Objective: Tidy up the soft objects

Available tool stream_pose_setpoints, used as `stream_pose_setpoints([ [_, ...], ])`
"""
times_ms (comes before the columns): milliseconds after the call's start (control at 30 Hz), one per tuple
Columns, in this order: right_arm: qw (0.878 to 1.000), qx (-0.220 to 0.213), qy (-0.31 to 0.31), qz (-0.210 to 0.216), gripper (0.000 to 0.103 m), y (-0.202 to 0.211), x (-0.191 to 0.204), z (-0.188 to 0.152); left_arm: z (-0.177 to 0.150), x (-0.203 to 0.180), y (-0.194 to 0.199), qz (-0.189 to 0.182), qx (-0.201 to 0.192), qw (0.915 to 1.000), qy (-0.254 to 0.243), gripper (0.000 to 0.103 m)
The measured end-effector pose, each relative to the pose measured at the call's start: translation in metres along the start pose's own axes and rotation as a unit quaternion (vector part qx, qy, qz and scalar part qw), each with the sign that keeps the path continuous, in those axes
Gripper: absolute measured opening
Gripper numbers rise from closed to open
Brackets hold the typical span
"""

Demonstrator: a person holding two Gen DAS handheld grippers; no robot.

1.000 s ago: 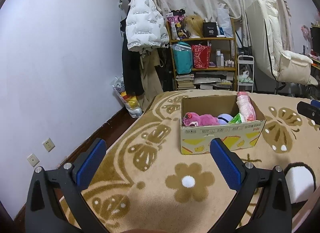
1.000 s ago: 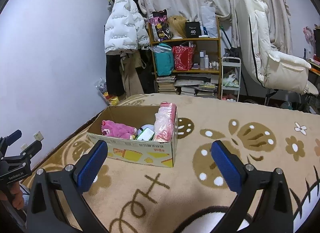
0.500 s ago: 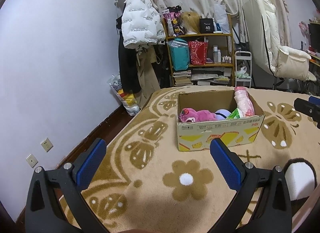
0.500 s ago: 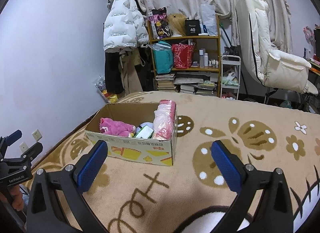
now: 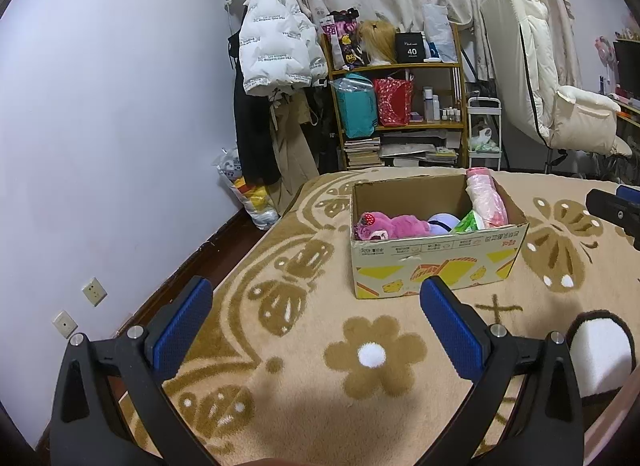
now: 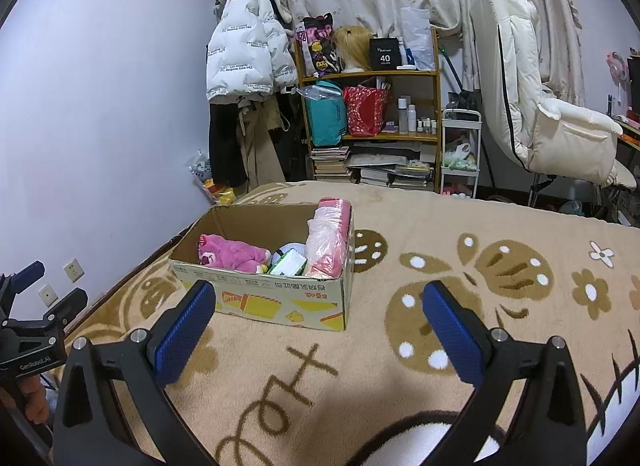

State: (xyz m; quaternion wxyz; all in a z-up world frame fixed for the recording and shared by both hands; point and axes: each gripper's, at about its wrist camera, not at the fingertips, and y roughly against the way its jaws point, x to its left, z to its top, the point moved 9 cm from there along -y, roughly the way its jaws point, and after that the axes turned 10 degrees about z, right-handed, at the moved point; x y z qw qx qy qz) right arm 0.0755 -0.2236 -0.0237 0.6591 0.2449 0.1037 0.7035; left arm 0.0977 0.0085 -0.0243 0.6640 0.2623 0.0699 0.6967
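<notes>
A cardboard box (image 5: pixel 436 262) (image 6: pixel 264 298) stands on a beige patterned blanket. Inside lie a pink plush bear (image 5: pixel 394 225) (image 6: pixel 234 252), a pale round soft thing (image 5: pixel 443 221), a green and white pack (image 6: pixel 288 262) and a pink roll in clear plastic (image 5: pixel 484 197) (image 6: pixel 330 238) leaning at the right end. My left gripper (image 5: pixel 316 322) is open and empty, in front of the box. My right gripper (image 6: pixel 320 326) is open and empty, near the box's front right corner.
The blanket (image 6: pixel 440 330) covers a bed. A wall (image 5: pixel 100 125) with sockets is on the left. Behind stand a coat rack with a white puffer jacket (image 5: pixel 276 53), a cluttered shelf (image 5: pixel 400 105) and a white chair (image 6: pixel 540 105).
Both views have shifted slightly; the box sits a little lower and nearer in the left wrist view. Both grippers stay open and empty.
</notes>
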Motion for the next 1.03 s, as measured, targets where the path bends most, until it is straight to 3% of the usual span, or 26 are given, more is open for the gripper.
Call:
stream_pose_setpoints([
  [1033, 1.0, 0.005, 0.0, 0.0, 0.103, -0.005, -0.002, -0.011, -0.002, 0.002, -0.001, 0.004, 0.004, 1.0, 0.003, 0.103],
])
